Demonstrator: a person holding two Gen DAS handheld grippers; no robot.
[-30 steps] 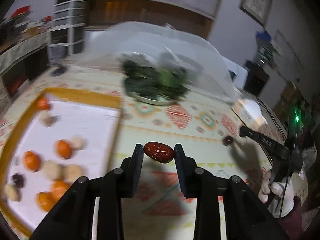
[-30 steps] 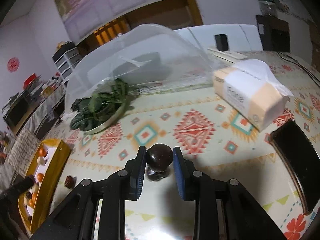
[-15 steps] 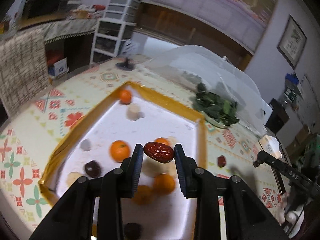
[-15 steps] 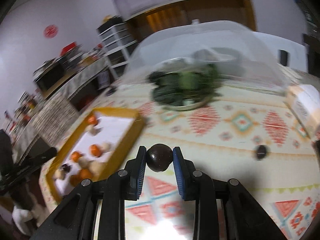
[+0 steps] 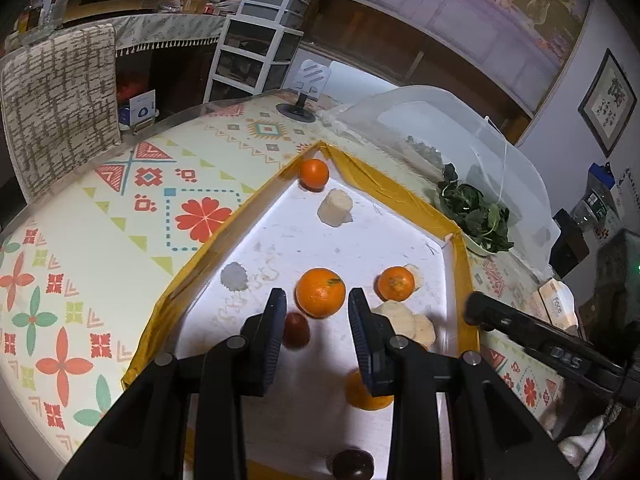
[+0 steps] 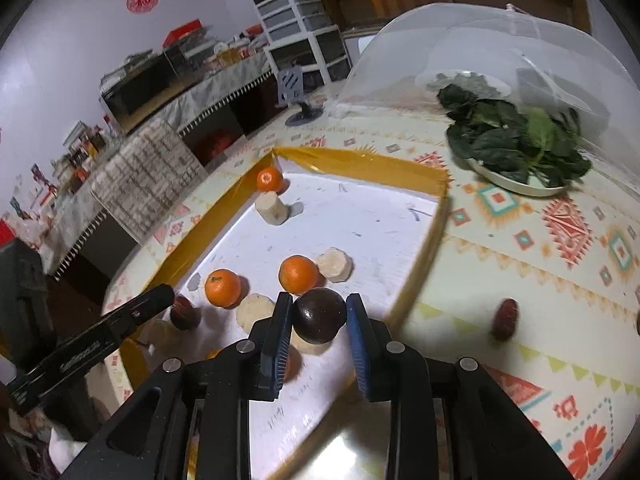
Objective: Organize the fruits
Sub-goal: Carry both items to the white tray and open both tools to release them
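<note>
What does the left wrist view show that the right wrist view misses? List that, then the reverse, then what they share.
Left wrist only: a framed picture on the wall and a tissue pack.
Right wrist only: the dark fruit clamped in the right gripper, a date lying on the tablecloth, and a red wall ornament.
Both: the tray, oranges, greens and mesh cover.

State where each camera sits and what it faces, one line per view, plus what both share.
Left wrist: sits on the left gripper, looks down into the yellow-rimmed tray; both its fingers show.
Right wrist: sits on the right gripper, faces tray and table; its fingers clamp a dark fruit.
Shared: tray, oranges, plate of greens.
</note>
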